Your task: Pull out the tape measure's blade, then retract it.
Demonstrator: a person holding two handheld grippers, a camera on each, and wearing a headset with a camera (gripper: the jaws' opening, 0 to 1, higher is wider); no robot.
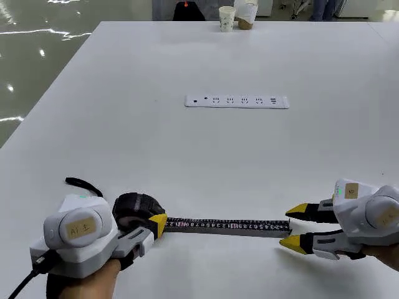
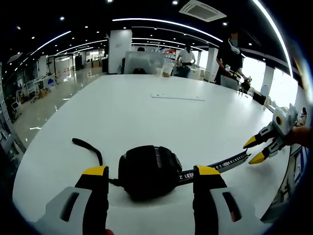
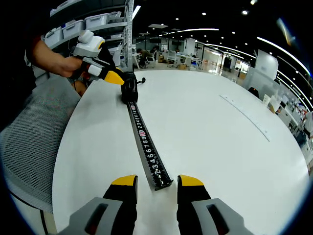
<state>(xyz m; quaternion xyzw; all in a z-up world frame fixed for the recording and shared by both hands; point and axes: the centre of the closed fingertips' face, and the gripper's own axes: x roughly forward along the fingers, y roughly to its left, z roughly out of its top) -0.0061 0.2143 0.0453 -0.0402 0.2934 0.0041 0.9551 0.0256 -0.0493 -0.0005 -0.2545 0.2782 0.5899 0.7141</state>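
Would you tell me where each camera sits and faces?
Left gripper view: on the left hand-held gripper, facing the tape measure; its jaws show.
Right gripper view: on the right hand-held gripper, facing along the blade; its jaws show.
Head view: on the headset, looking down at both; a hand shows.
All share the blade.

Cut off by the bottom edge at 7 o'clock in the head view: rear of the left tongs (image 1: 149, 229) and its cable (image 1: 25, 283). Cut off at 4 o'clock: rear of the right tongs (image 1: 292, 227). Half hidden behind the left tongs: tape measure case (image 1: 138, 208). Too small to read: blade (image 1: 227, 225) numerals. Cannot tell whether the left tongs press the case. Clipped by the top edge at 12 o'clock: paper cup (image 1: 247, 14).
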